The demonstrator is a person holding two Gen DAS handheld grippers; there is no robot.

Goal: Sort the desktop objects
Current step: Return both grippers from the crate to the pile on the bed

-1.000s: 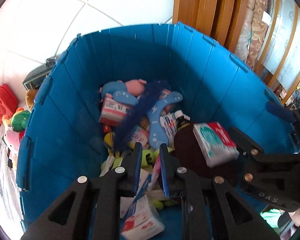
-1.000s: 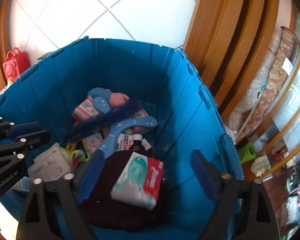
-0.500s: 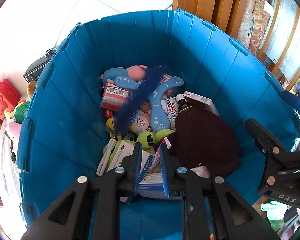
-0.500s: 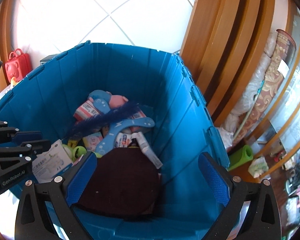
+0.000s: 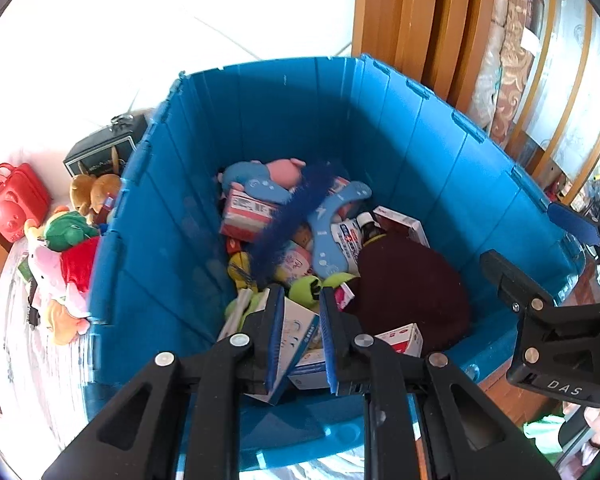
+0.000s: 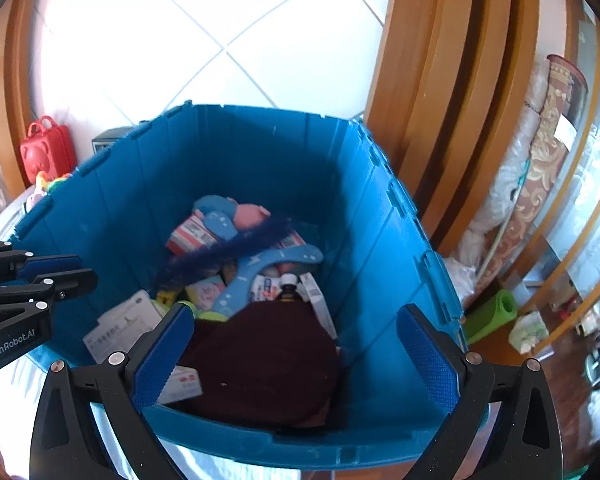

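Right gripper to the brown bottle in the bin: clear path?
Probably yes. The right gripper is open and empty above the bin; the bottle's cap shows, though the dark cloth covers its body.

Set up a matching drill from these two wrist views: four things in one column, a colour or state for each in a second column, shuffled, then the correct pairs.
Things
1. storage bin
2. bear-shaped case
3. right hand-held gripper
4. cloth

Colour or state
A. red, outside the bin
B. dark maroon, lying inside the bin
C. blue, holding the clutter
D. jaws wide apart, nothing between them

Pairs: 1-C, 2-A, 3-D, 4-B
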